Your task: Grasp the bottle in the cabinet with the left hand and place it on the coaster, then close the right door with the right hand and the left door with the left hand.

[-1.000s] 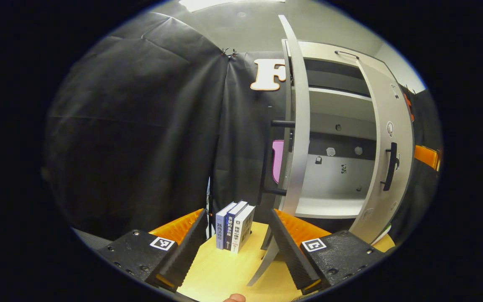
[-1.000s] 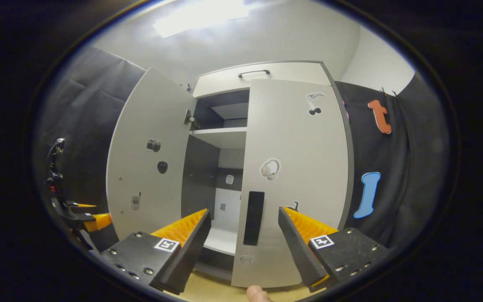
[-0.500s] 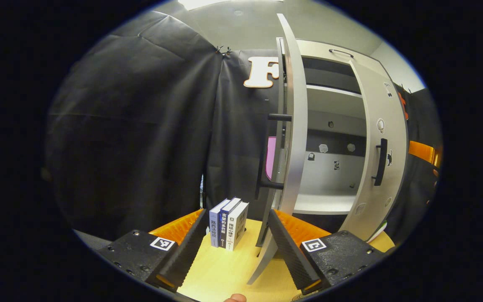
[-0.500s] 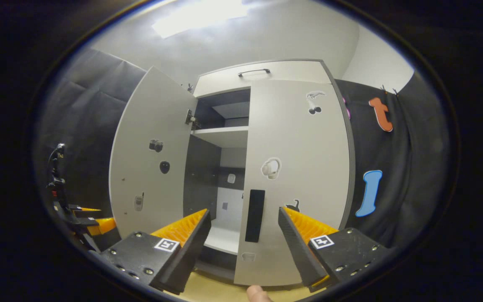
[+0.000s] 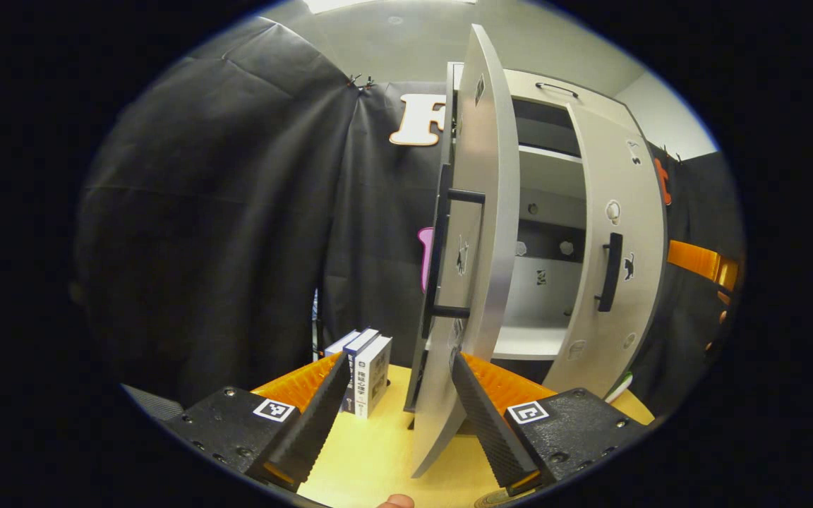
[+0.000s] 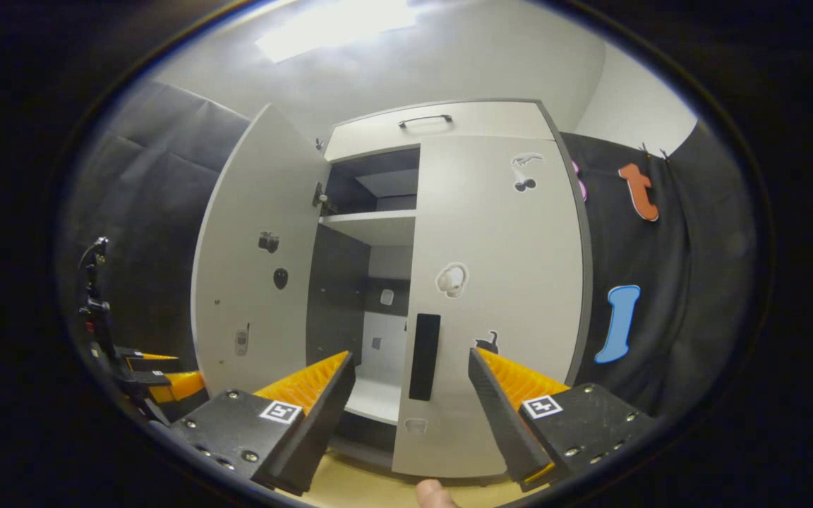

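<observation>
From my remote seat I see a booth hung with creased black cloth walls (image 5: 237, 212), the panels clipped together at a seam near the top. Above them a pale grey ceiling (image 6: 449, 63) carries a bright rectangular light panel (image 6: 336, 25) that glares white. A tall light grey cabinet (image 6: 449, 123) stands at the far side, with white shelves (image 6: 368, 226) and a dark back wall inside. A light wooden tabletop (image 5: 378, 451) lies near me, and three upright paperback books (image 5: 364, 370) stand on it, to the left of the cabinet, close against the cloth.
</observation>
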### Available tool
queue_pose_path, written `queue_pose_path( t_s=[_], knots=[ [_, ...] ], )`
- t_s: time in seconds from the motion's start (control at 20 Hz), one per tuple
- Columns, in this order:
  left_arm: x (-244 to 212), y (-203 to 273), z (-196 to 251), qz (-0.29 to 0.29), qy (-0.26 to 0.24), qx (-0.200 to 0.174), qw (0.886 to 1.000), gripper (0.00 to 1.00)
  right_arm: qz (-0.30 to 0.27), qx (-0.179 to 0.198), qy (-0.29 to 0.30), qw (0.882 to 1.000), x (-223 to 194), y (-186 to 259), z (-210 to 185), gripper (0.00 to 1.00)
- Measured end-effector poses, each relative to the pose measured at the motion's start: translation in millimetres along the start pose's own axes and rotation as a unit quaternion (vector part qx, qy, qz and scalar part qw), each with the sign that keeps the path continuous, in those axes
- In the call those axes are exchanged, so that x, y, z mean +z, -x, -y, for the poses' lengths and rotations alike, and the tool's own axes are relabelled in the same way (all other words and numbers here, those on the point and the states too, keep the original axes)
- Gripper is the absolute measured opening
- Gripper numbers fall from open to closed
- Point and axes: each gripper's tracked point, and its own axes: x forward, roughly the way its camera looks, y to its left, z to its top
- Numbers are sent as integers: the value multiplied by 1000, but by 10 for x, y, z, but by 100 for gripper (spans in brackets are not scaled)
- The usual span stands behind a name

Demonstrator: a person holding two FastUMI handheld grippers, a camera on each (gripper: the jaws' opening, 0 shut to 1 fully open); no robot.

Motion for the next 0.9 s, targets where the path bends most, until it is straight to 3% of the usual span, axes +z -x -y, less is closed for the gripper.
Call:
queue_pose_path(
  t_s=[0.85,0.9],
  knots=[
    [-124,-240,1092,-16,3,-117,993,94,-2,-39,17,999,8,135,354,98],
    [-133,-258,1133,-17,2,-120,993,89,-2,-42,17,999,8,143,379,98]
  ],
)
